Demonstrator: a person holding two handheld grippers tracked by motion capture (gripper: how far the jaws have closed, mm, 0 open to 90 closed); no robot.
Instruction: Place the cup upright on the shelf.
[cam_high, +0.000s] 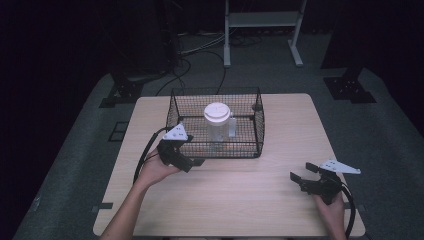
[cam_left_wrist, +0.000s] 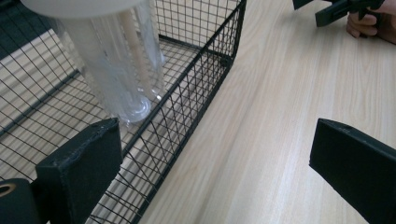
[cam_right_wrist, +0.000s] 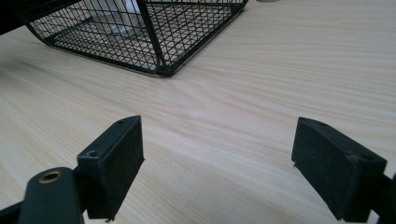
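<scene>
A black wire basket (cam_high: 216, 121) stood on the far middle of a light wooden table (cam_high: 240, 200). Inside it, upright, stood a clear plastic pitcher (cam_high: 218, 129) with a white round lid (cam_high: 217, 112) and a handle on its right side in the high view. In the left gripper view the pitcher (cam_left_wrist: 116, 65) showed through the mesh (cam_left_wrist: 187, 102), its base resting on the basket floor close to the near wall, with a pale rod running down inside it.

The left gripper (cam_high: 192, 163) was held in the person's left hand (cam_high: 156, 170) at the basket's near left corner, just beside the wire wall. Its 2 jaws were spread wide with nothing between them; in its own view the left jaw sat in front of the basket wall and the right jaw over bare table. Whether the jaw touched the wire could not be told.

The right gripper (cam_high: 303, 173) lay well apart from the basket, near the table's front right corner, held in the right hand (cam_high: 331, 206). Its 2 jaws were also wide open and held nothing, with only wood grain between them in the right gripper view (cam_right_wrist: 217, 163), and the basket's corner (cam_right_wrist: 161, 65) farther ahead. The grey plate (cam_high: 340, 167) sat on top of it, and a black cable (cam_high: 350, 212) trailed back toward the table edge.
</scene>
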